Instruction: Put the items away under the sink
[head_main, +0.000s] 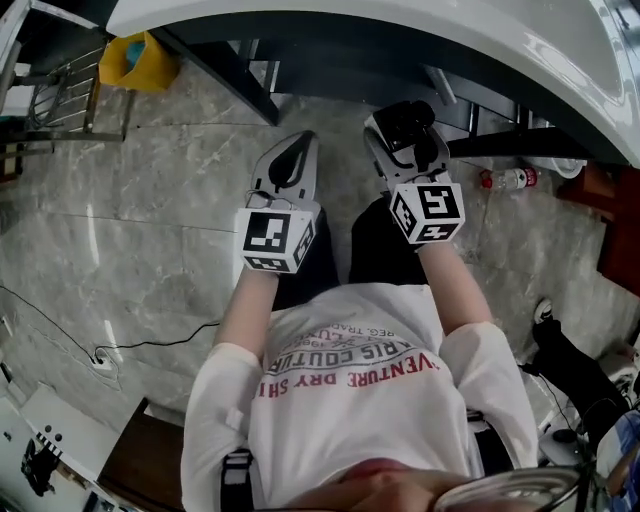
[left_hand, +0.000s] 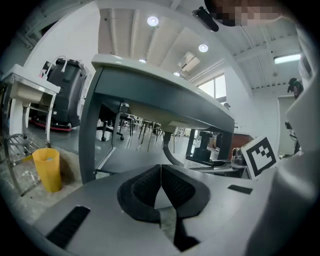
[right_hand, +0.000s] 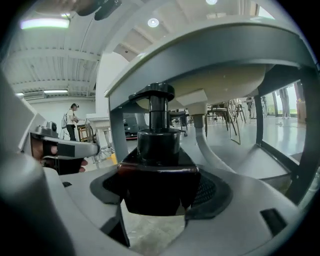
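Note:
My right gripper (head_main: 408, 128) is shut on a dark pump bottle (right_hand: 159, 145), whose black pump head (right_hand: 156, 92) stands upright between the pads. In the head view the bottle (head_main: 410, 118) hangs just in front of the sink's lower frame. Beside it on the left, my left gripper (head_main: 288, 165) is shut and holds nothing; its black pads (left_hand: 172, 185) meet at the tips. The white sink (head_main: 420, 28) curves overhead, with its basin underside (right_hand: 227, 75) and drain pipe (right_hand: 204, 137) ahead of the bottle. A low dark shelf (left_hand: 135, 159) lies under the sink.
A yellow bin (head_main: 138, 60) stands on the marble floor at the far left by a metal rack (head_main: 50, 95). A dark frame leg (left_hand: 89, 132) stands left of the opening. A plastic bottle with a red cap (head_main: 508, 179) lies at the right. A cable (head_main: 150, 345) runs along the floor.

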